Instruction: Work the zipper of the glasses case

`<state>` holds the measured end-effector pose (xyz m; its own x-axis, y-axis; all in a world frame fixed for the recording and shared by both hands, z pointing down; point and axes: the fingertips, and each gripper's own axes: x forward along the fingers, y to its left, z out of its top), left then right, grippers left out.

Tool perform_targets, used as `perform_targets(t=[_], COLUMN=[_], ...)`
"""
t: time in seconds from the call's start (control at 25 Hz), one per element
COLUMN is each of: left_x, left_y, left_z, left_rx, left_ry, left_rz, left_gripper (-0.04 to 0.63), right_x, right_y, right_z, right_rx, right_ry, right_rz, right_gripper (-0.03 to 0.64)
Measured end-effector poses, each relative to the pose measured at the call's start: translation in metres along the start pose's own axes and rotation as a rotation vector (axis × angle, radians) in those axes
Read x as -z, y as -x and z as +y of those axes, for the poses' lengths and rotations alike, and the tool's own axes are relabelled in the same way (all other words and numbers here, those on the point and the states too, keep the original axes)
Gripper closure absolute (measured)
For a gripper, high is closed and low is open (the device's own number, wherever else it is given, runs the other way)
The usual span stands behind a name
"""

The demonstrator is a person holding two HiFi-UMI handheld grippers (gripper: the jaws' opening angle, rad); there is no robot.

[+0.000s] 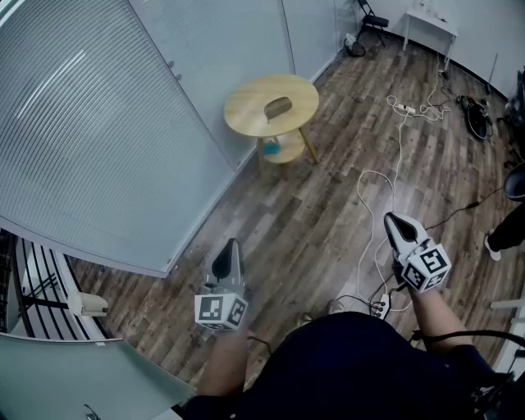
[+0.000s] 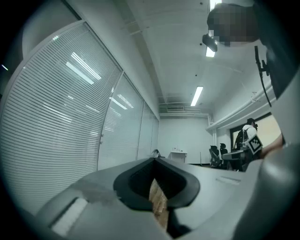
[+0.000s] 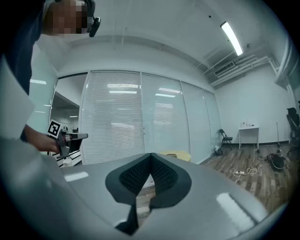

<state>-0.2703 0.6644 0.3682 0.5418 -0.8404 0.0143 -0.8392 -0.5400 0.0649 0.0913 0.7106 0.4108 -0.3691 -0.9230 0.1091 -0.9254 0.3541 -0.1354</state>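
A brown glasses case lies on a round wooden table several steps ahead, in the head view. Both grippers hang over the wood floor close to the person's body, far short of the table. The left gripper is shut with nothing between its jaws, and its own view shows the tips meeting. The right gripper is also shut and empty, tips together. Just past those tips the table's edge peeks out. The case's zipper is too small to make out.
A glass wall with blinds runs along the left. White cables and a power strip lie on the floor to the right. A white desk and a folding chair stand at the back. Another person's shoe is at the right.
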Motion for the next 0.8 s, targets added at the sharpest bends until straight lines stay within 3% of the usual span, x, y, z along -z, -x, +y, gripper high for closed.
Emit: perform_targets(t=[0.36,0.56,0.8], left_x=[-0.001,0.003,0.007], left_y=[-0.006,-0.018,-0.054], left_z=[-0.015,-0.028,-0.069], left_rx=[0.010,0.013,0.068], left_ry=[-0.018,-0.006,-0.138], left_rz=[-0.017,0.008,0.036], left_gripper=[0.595,0.594,0.594], right_x=[-0.007,-0.005,0.005], right_y=[0.007,0.016,0.009], right_z=[-0.011,-0.034,-0.049], right_rx=[0.000,0.067,0.055], right_ry=[0.007,0.004,0.073], right_rz=[-0.019,-0.042,-0.013], right_gripper=[0.612,0.611,0.611])
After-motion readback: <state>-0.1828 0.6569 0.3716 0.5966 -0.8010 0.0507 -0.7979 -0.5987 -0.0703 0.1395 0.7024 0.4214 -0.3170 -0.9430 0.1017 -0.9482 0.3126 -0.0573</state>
